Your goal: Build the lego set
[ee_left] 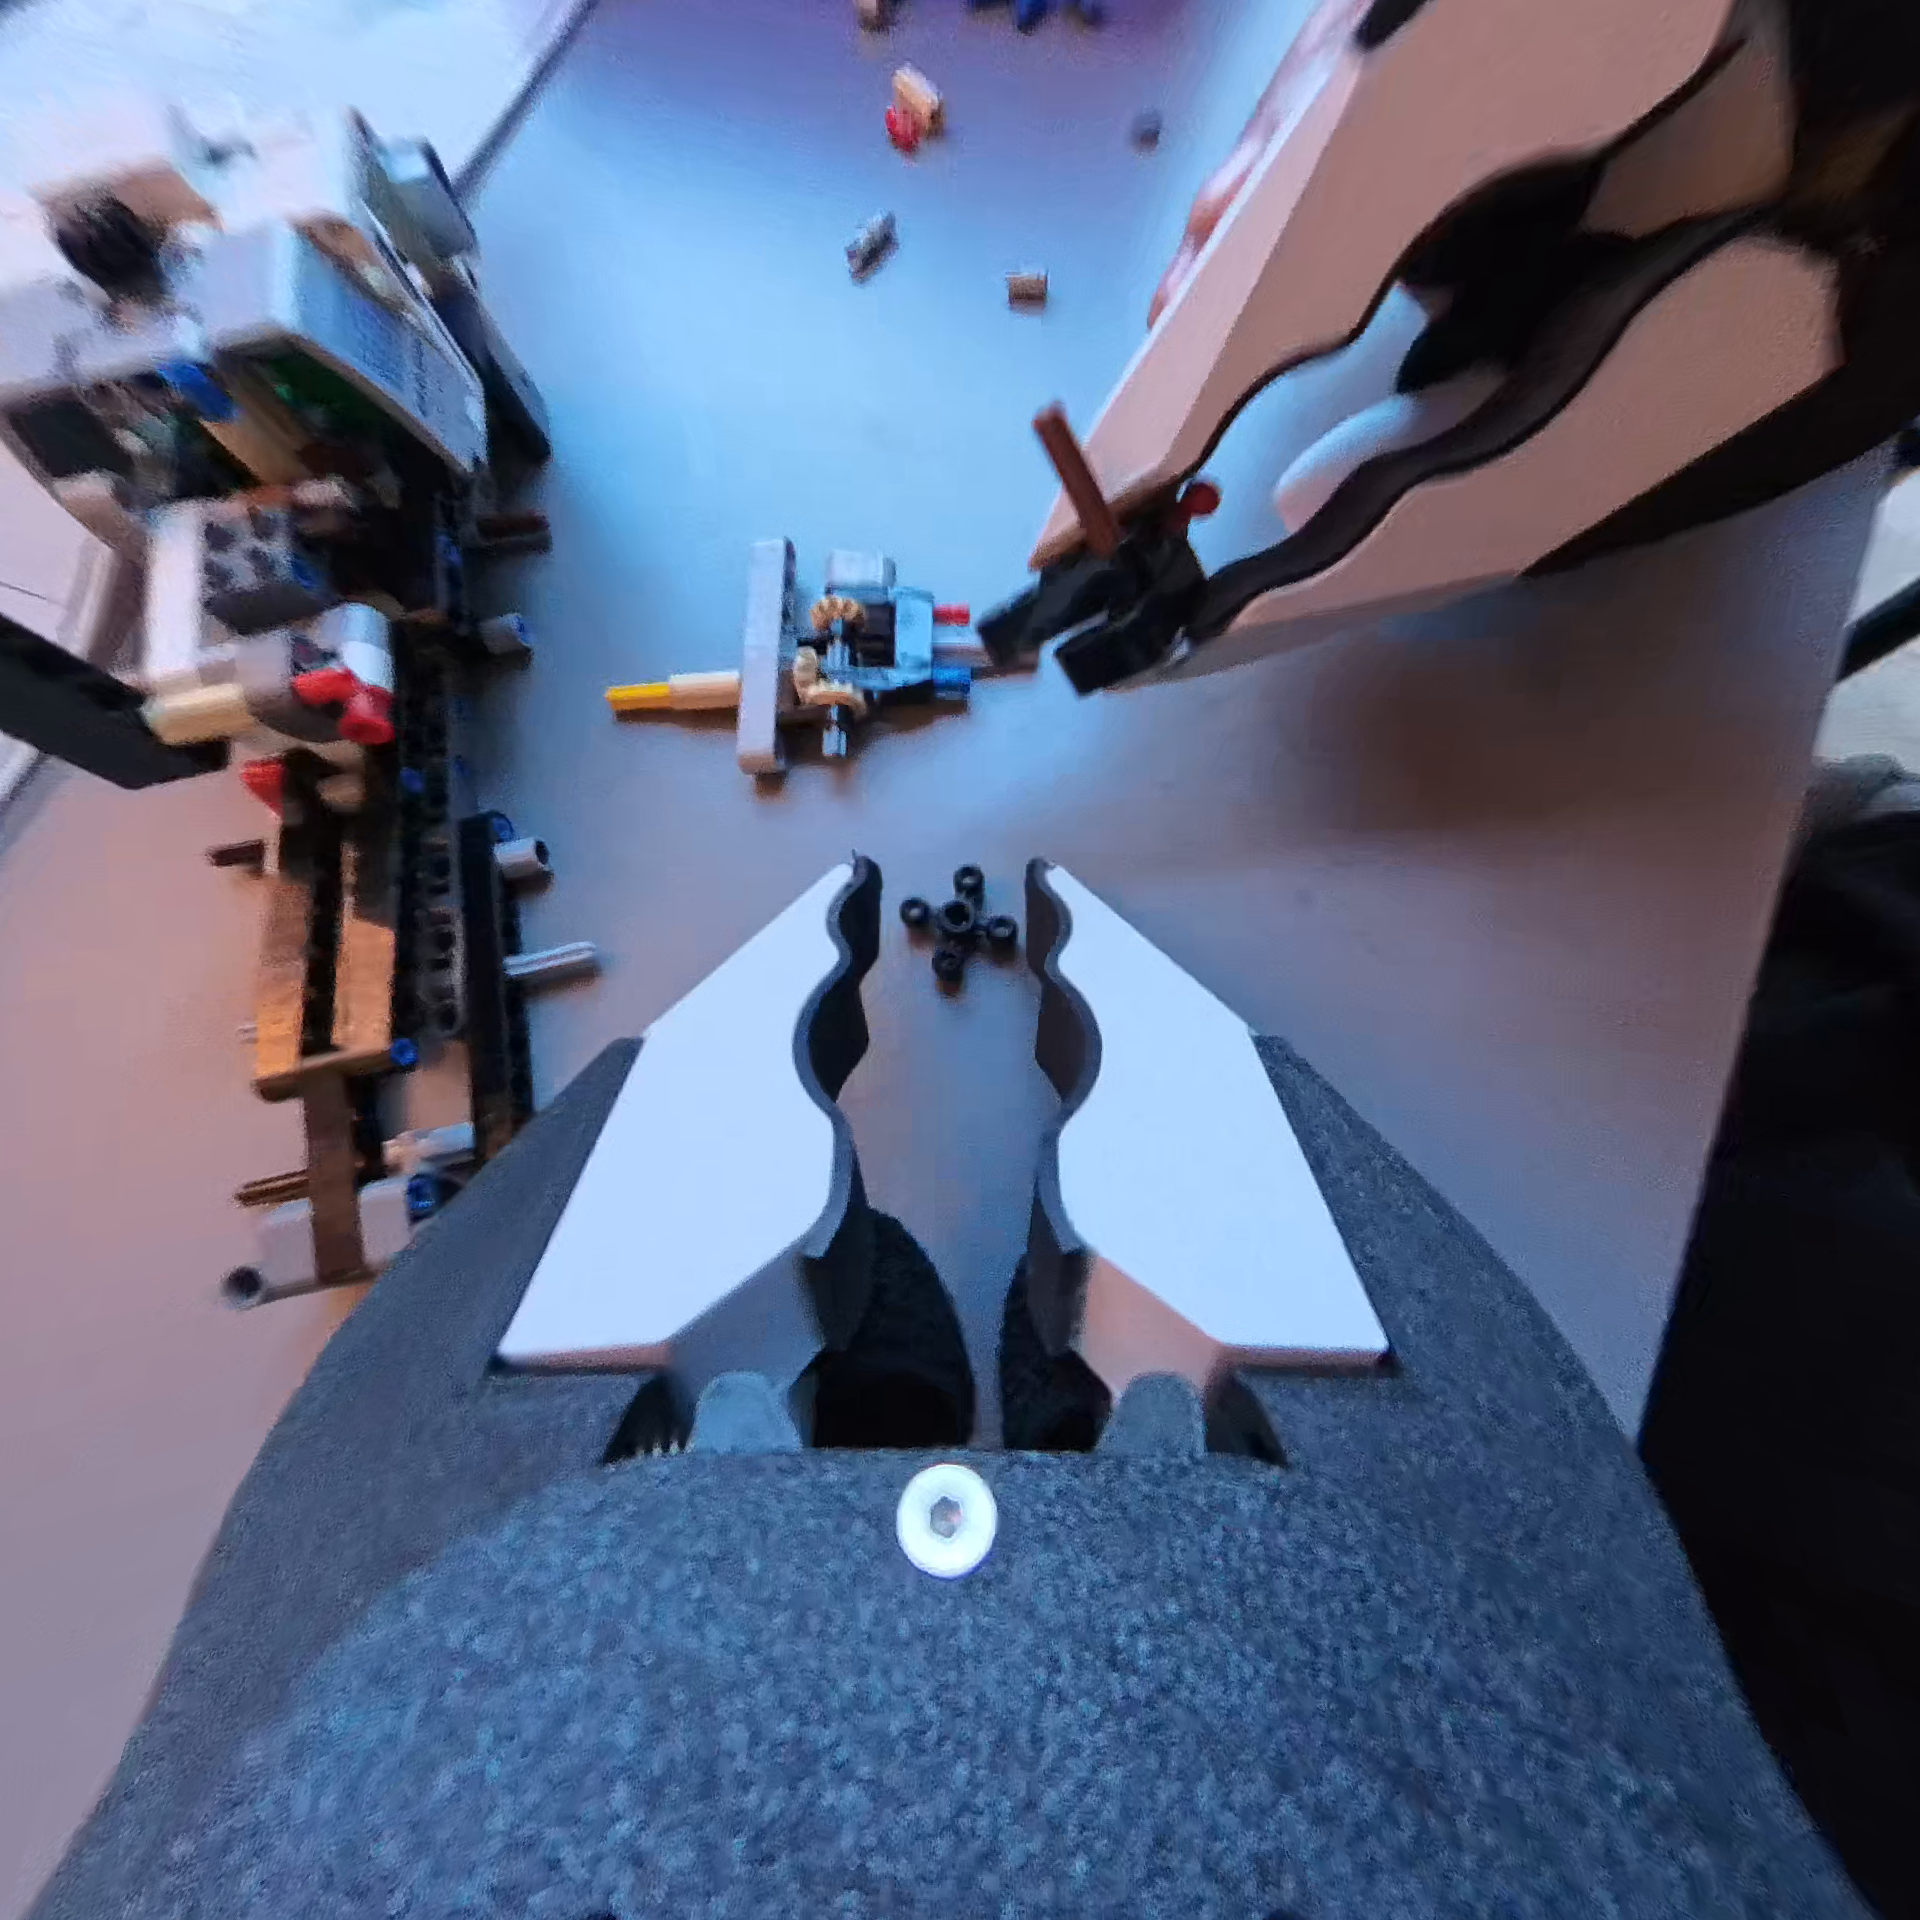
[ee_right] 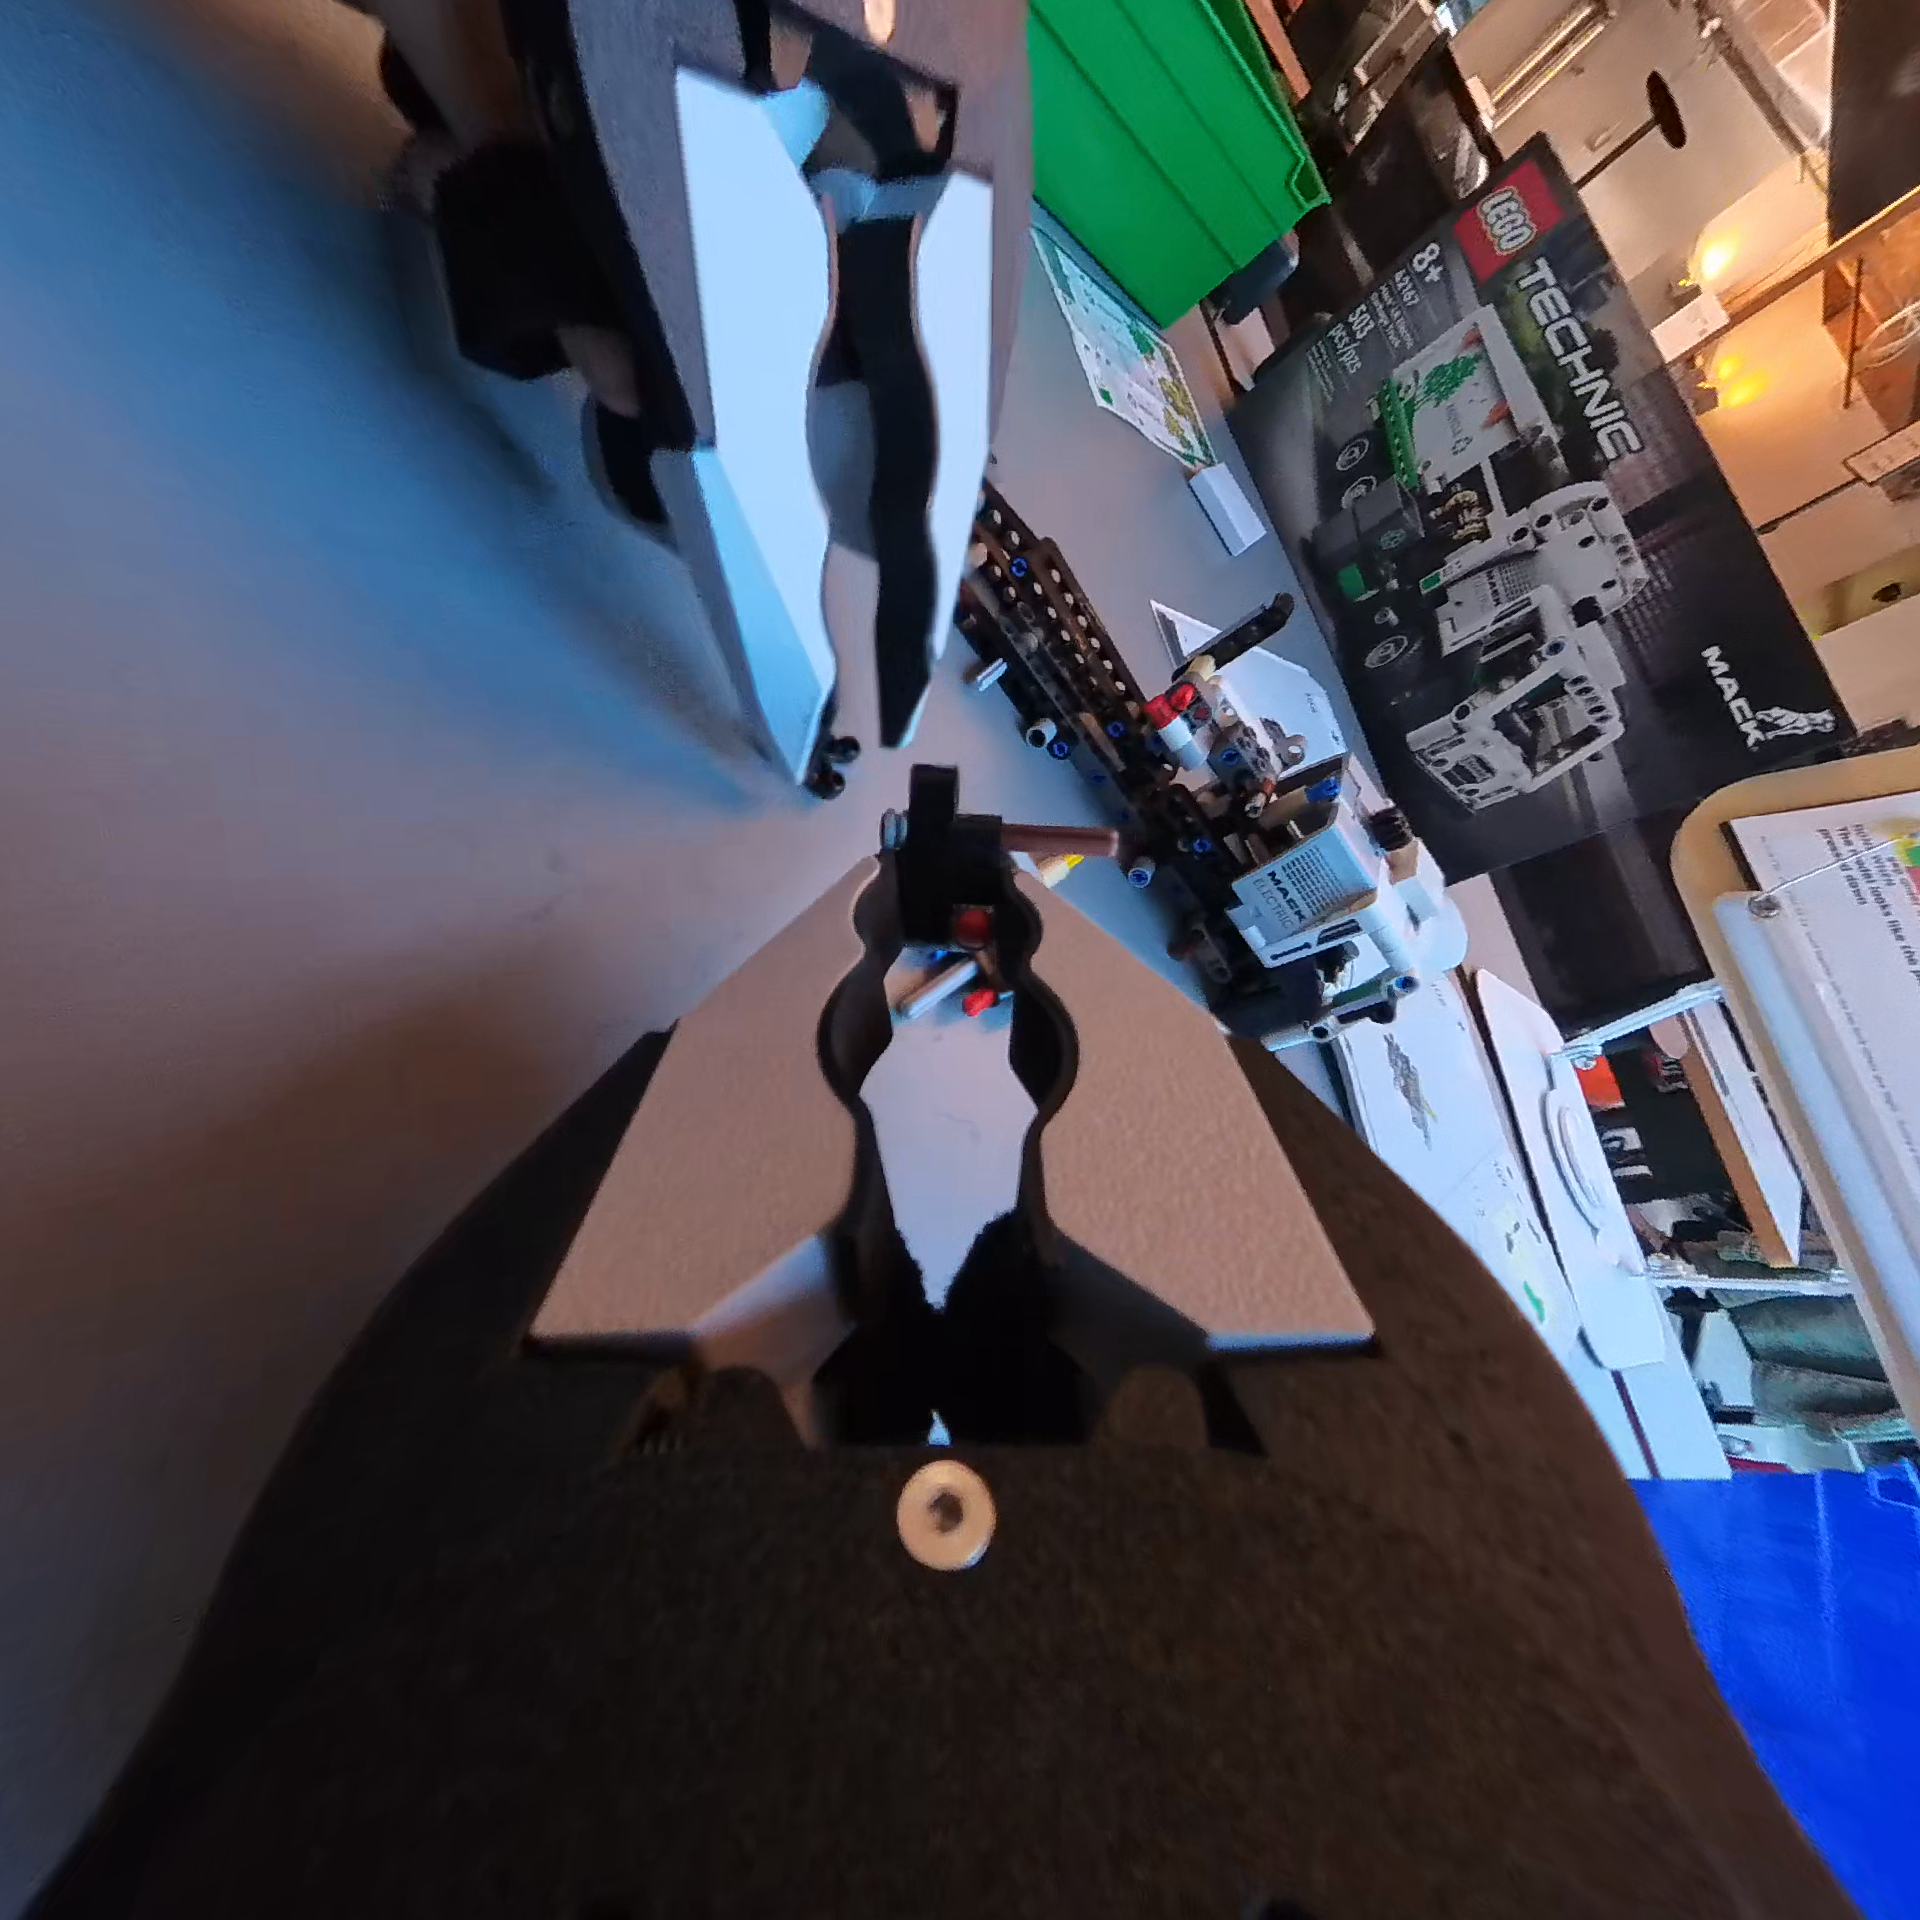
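My left gripper [ee_left: 952, 883] is open and low over the grey table. A small black cross-shaped connector [ee_left: 958, 925] lies on the table between its fingertips, untouched. My right gripper [ee_right: 951, 883] is shut on a black Technic piece [ee_right: 935, 831] with a brown axle [ee_right: 1060, 840] and a red pin [ee_right: 971, 925]. In the left wrist view it [ee_left: 1070, 623] holds that piece [ee_left: 1127, 597] next to a small sub-assembly [ee_left: 831, 655] with a grey beam, tan gears and a yellow axle. The left gripper [ee_right: 857, 748] and the cross connector [ee_right: 836, 769] also show in the right wrist view.
The long truck chassis [ee_left: 405, 883] lies at the left, also in the right wrist view [ee_right: 1143, 769]. Loose parts [ee_left: 914, 104] are scattered farther off. The set's box [ee_right: 1538, 499], a green bin [ee_right: 1143, 125], instruction sheets [ee_right: 1132, 353] and a blue bag [ee_right: 1818, 1662] stand at the table's side. The tips of one gripper are about 5 centimeters away from the tips of the other.
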The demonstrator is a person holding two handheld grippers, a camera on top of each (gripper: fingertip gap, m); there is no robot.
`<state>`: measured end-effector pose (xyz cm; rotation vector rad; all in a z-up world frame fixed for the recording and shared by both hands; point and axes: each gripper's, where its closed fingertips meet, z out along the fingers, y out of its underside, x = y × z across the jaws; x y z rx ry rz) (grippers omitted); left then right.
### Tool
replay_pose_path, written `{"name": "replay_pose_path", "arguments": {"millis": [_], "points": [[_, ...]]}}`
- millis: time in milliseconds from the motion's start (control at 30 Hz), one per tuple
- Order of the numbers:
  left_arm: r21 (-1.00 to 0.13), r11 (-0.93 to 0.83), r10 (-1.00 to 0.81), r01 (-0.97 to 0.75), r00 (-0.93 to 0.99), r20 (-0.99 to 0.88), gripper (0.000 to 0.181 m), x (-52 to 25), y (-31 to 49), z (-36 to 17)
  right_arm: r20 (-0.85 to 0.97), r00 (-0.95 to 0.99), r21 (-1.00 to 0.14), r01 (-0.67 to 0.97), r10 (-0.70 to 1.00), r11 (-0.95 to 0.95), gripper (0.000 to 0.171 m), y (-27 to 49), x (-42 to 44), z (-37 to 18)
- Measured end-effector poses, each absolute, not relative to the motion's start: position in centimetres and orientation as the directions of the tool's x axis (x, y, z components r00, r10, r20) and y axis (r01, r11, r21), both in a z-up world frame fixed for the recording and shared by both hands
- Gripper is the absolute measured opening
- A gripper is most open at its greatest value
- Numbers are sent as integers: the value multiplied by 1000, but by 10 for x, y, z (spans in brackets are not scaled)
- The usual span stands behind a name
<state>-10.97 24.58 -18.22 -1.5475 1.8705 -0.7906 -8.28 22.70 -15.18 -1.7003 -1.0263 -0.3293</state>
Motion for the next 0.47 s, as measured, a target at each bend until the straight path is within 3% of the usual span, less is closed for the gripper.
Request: {"name": "replay_pose_path", "arguments": {"millis": [33,167,300,467], "points": [[-774,151,-984,-615,-168,-58,26,-109,243,-173,669,581,-636,770,464,-47,17,227,-84,-151],[-845,128,-948,-518,-315,50,26,-111,216,-140,701,545,-612,791,460,-5,16,224,-89,-149],[-819,389,-892,-422,-394,-221,7,-111,209,-138,669,538,-648,760,513,49,16,215,-99,-146],[-767,503,-840,-398,-433,-326,5,-113,203,-138,631,569,-697,714,528,64,16,213,-103,-137]]}}
